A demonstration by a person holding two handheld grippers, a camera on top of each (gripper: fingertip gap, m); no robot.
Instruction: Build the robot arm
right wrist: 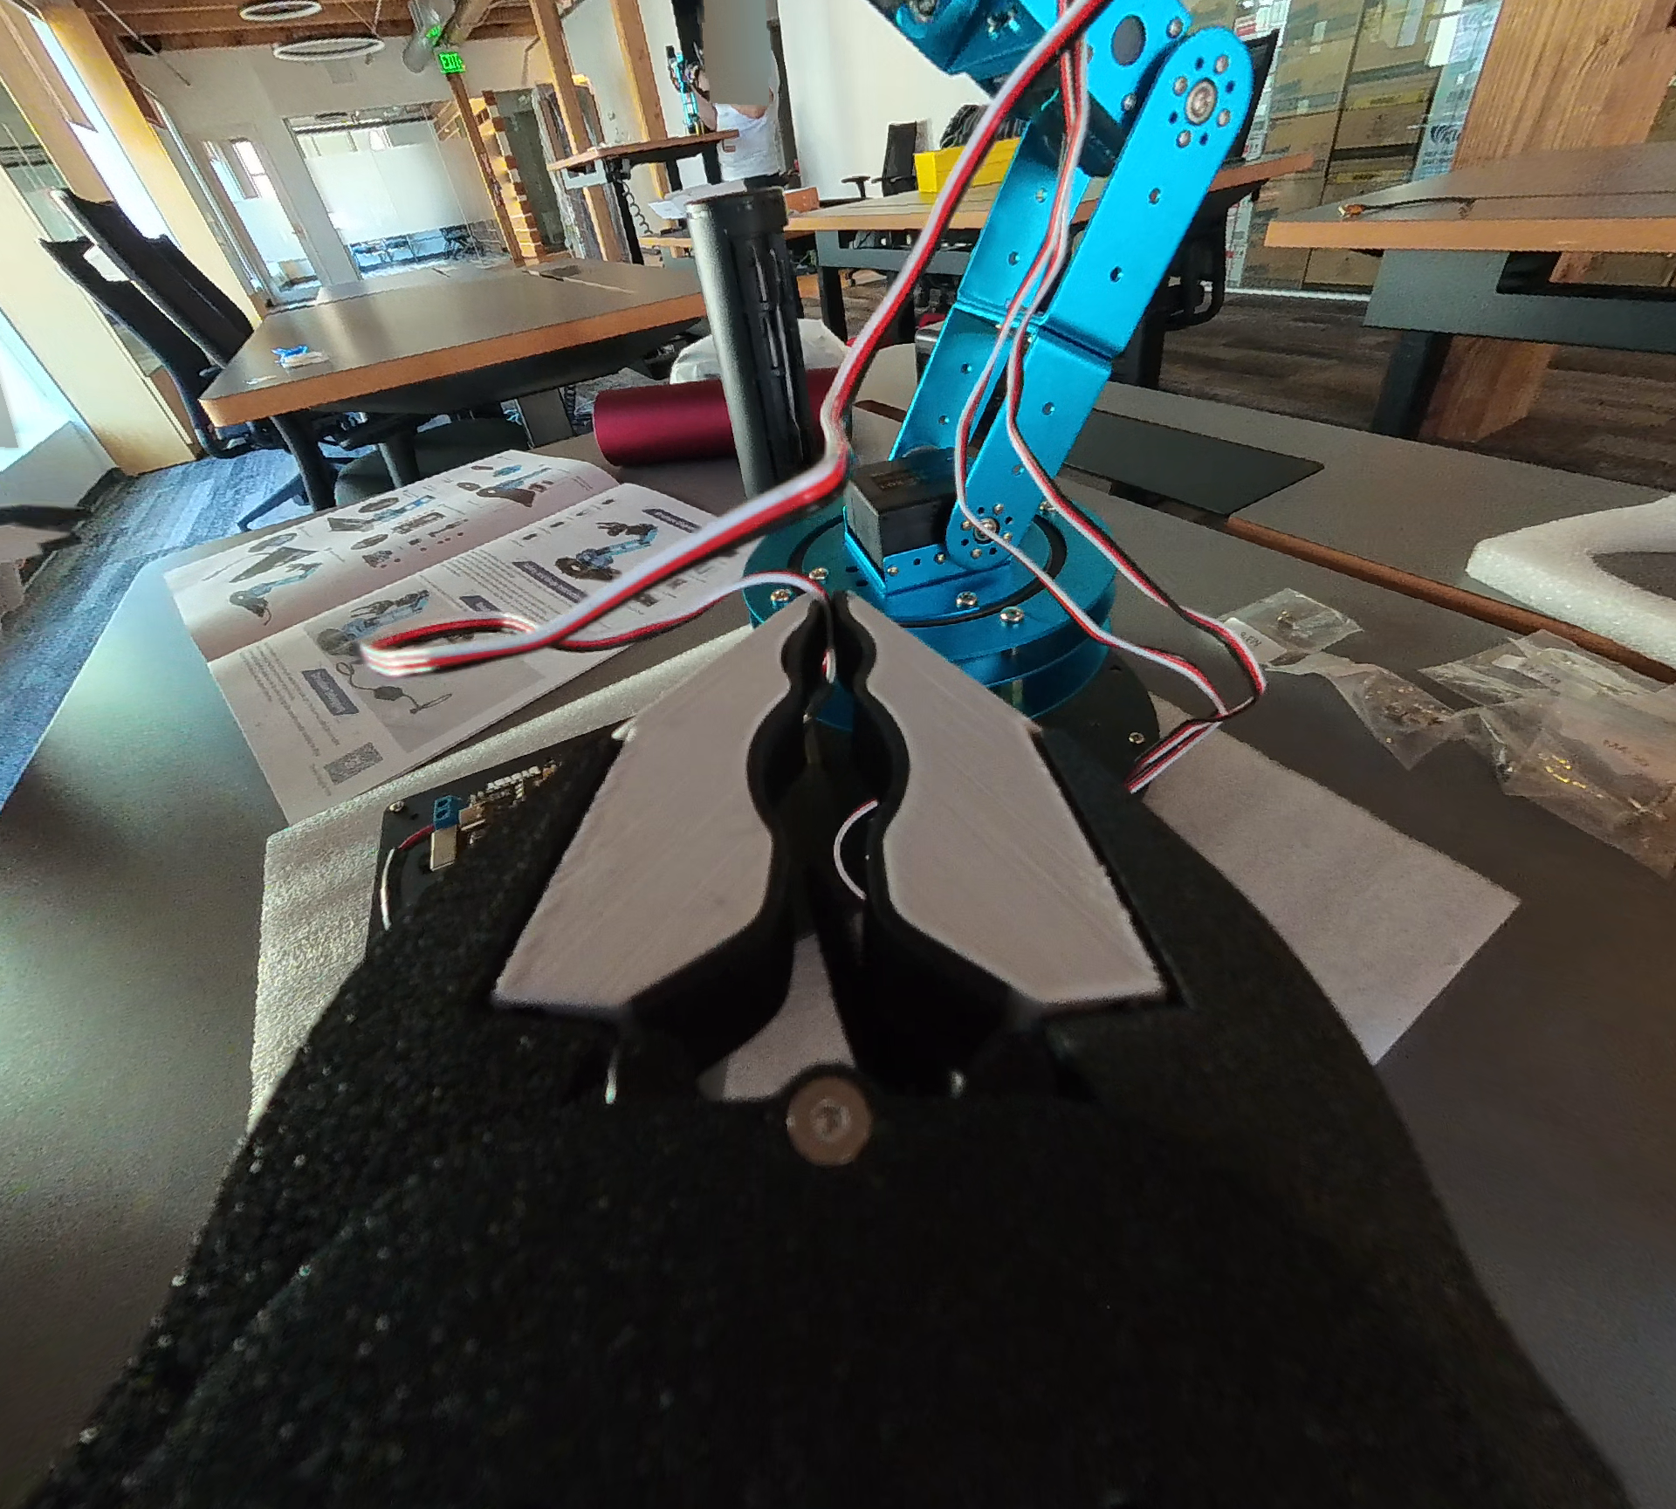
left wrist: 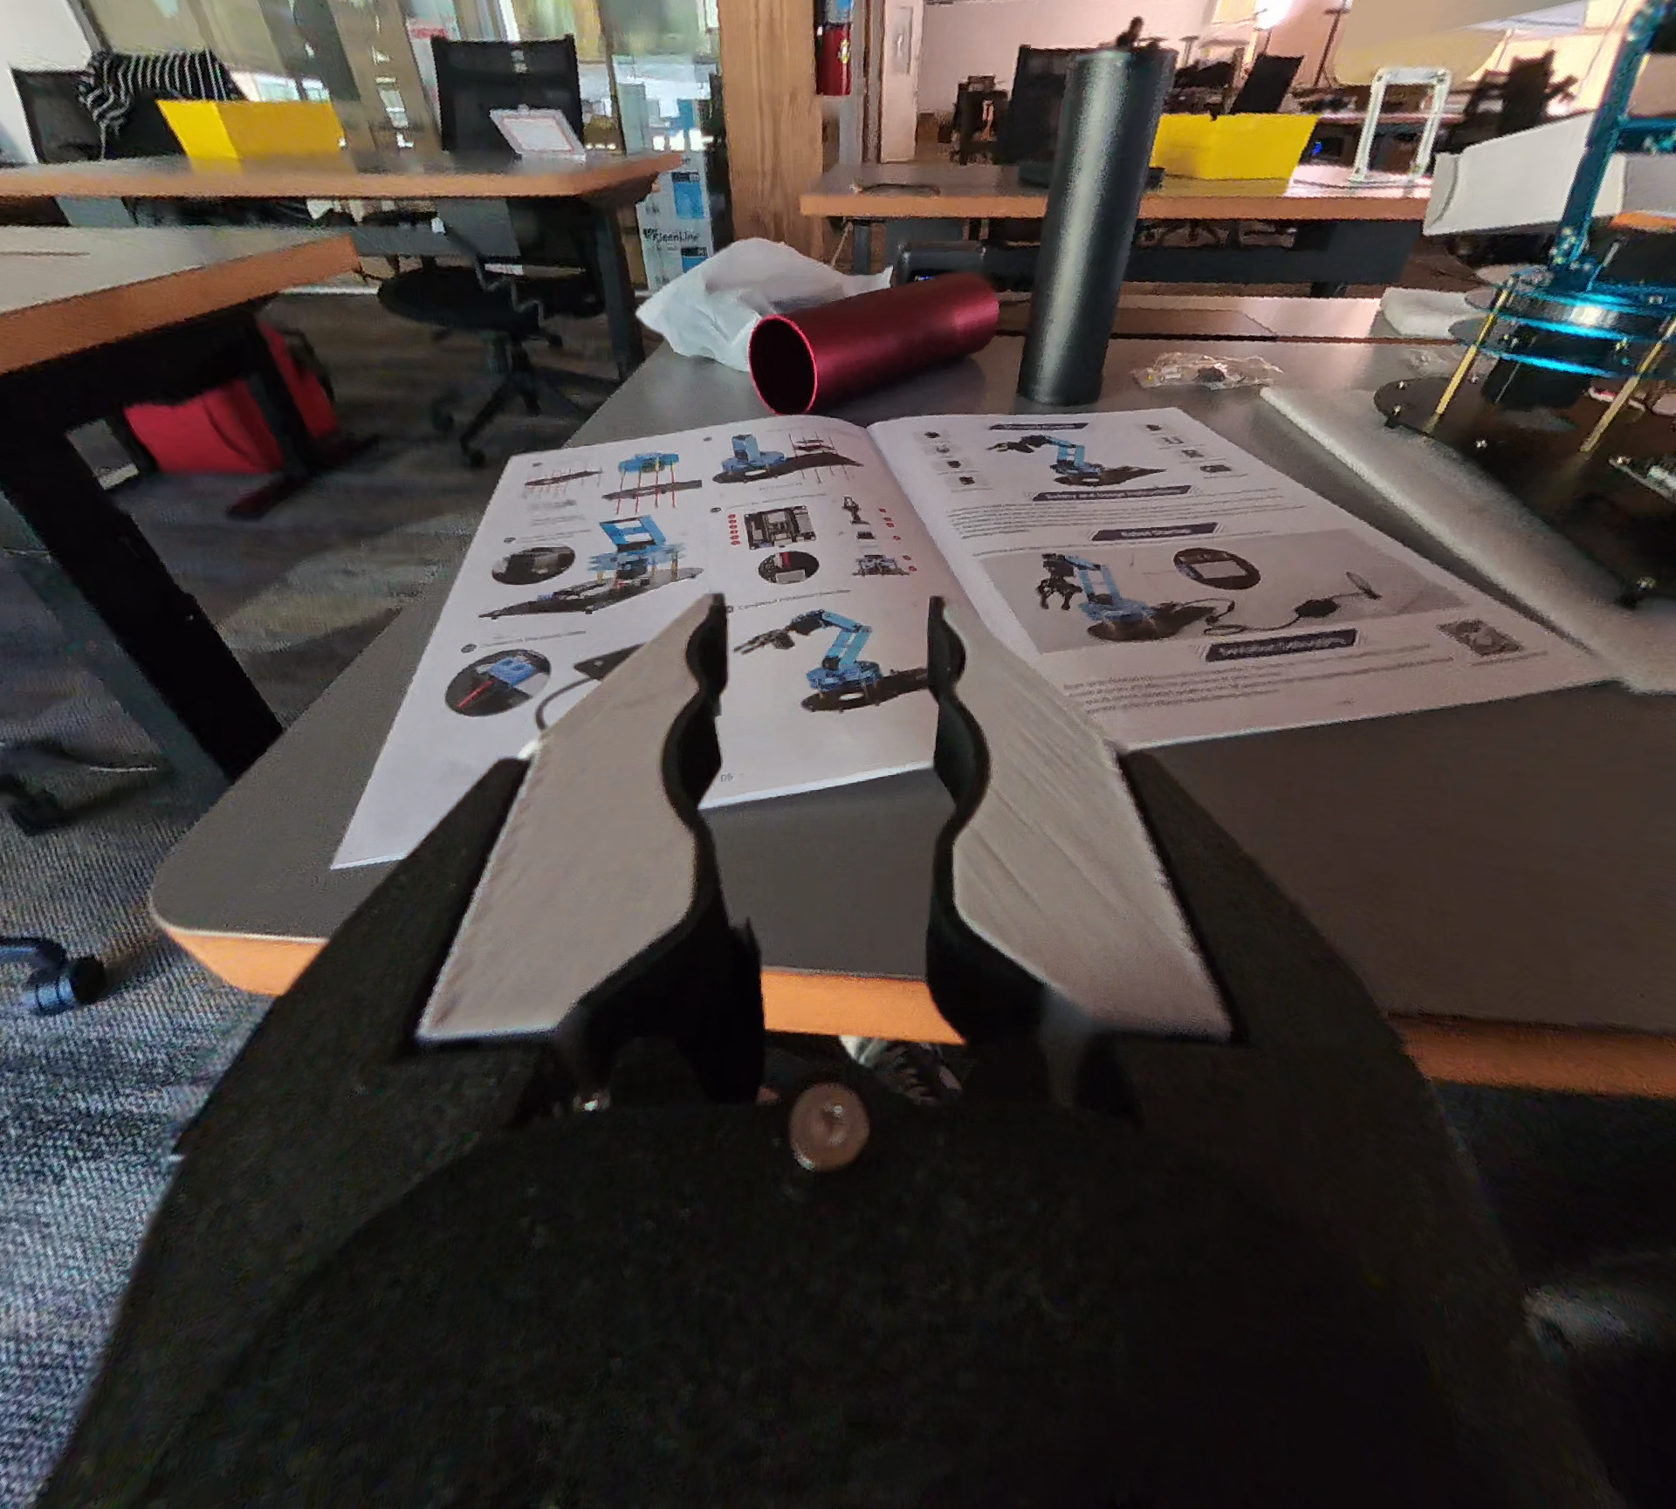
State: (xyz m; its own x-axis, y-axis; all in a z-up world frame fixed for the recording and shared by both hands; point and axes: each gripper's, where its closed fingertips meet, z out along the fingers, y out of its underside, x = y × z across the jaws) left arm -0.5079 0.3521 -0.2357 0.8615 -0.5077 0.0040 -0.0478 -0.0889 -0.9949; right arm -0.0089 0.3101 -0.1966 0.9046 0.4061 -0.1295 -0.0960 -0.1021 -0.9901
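Right wrist view: the right gripper (right wrist: 830, 604) has its tips pinched on a thin red, white and black servo wire (right wrist: 580, 631) at the near side of the blue robot arm kit (right wrist: 1016, 377).
The blue arm stands assembled on its round base, long axis upright and leaning left at the top; several wires hang loose, unplugged as far as I can see. The pinched wire trails left over the open instruction booklet (right wrist: 381, 604). Meanwhile, the left gripper (left wrist: 827, 613) hovers part open and empty above the booklet's near edge, with a red tube (left wrist: 871, 341) lying on its side beyond and a black tube (left wrist: 1084, 223) upright.
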